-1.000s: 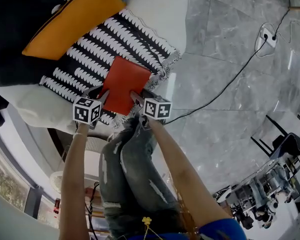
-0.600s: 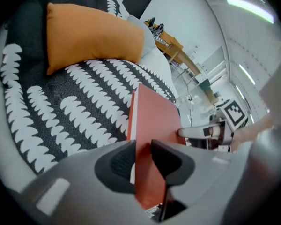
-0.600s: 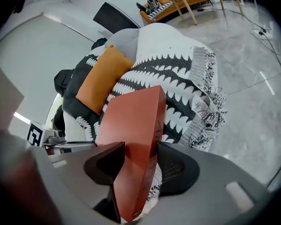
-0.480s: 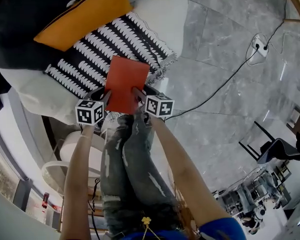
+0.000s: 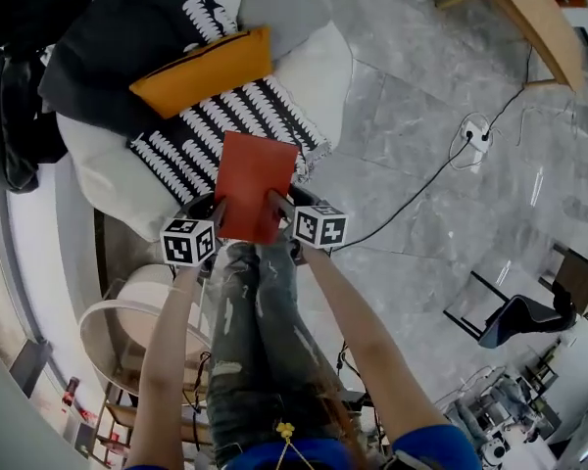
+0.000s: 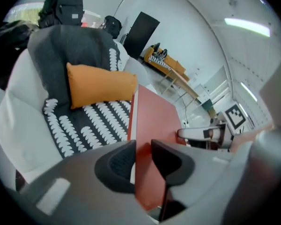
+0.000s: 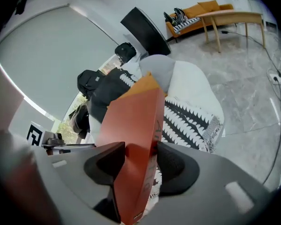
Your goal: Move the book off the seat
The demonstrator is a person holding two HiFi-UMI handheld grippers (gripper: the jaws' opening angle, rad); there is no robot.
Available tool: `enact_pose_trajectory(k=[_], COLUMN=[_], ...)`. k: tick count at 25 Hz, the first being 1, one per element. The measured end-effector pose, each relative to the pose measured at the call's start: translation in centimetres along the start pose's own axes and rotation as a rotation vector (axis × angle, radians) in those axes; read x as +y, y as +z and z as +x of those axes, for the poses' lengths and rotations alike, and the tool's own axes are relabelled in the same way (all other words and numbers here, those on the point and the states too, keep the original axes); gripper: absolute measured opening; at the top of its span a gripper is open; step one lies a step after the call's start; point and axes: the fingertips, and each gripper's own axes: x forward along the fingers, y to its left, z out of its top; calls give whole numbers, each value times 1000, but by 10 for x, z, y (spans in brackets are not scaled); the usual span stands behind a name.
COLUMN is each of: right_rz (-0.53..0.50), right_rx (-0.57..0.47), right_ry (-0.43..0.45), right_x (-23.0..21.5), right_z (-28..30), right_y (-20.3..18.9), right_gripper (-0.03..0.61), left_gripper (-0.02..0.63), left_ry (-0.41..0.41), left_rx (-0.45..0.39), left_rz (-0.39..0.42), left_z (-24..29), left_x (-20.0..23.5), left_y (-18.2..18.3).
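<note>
Fingers (image 6: 114,165) of the left gripper (image 6: 141,161) have just been closing and are clenched on a flat red rectangular book (image 6: 154,121), which stands between them. Fingers (image 7: 175,165) of the right gripper (image 7: 140,165) clamp the same book (image 7: 131,125) from its other side.

From the head view, the book (image 5: 255,184) is held in the air. The left gripper (image 5: 219,209) and right gripper (image 5: 279,204) grip the two corners of its near edge, and its far end reaches out beyond the fingers over the fringe of a black-and-white patterned throw (image 5: 235,116). Only this view shows the person's jeans-clad legs (image 5: 255,341) below the fingers and the grey marble floor (image 5: 421,116) with a white power strip (image 5: 470,130) off to the right.

The left gripper view alone shows the book's white page edge facing the throw (image 6: 89,123). An orange cushion (image 6: 100,86) lies beyond the fingers on the white padded seat (image 6: 18,125), and the right gripper's marker cube (image 6: 234,116) shows past the book.

The right gripper view alone shows dark print, too small to read, on the book's narrow side. An orange sofa (image 7: 196,13) and a wooden table (image 7: 234,18) stand far beyond the fingers.
</note>
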Motion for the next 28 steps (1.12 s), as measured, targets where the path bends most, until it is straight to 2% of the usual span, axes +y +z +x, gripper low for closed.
enact_pose_trajectory(k=[6, 15, 22, 28], right_rz=[-84, -218, -295, -379], right_rx=[-52, -127, -220, -287], right_ry=[5, 35, 80, 98], right_x=[70, 176, 246, 292], right_z=[-79, -194, -265, -315], right_y=[54, 114, 145, 166], right_gripper=[212, 210, 207, 207], left_gripper=[103, 103, 103, 103], left_ry=[10, 31, 72, 62], left_rx=[-123, -282, -410, -495], left_rz=[-36, -102, -98, -104], left_z=[-88, -222, -311, -364], left_x=[-49, -118, -159, -188], left_y=[47, 96, 126, 143])
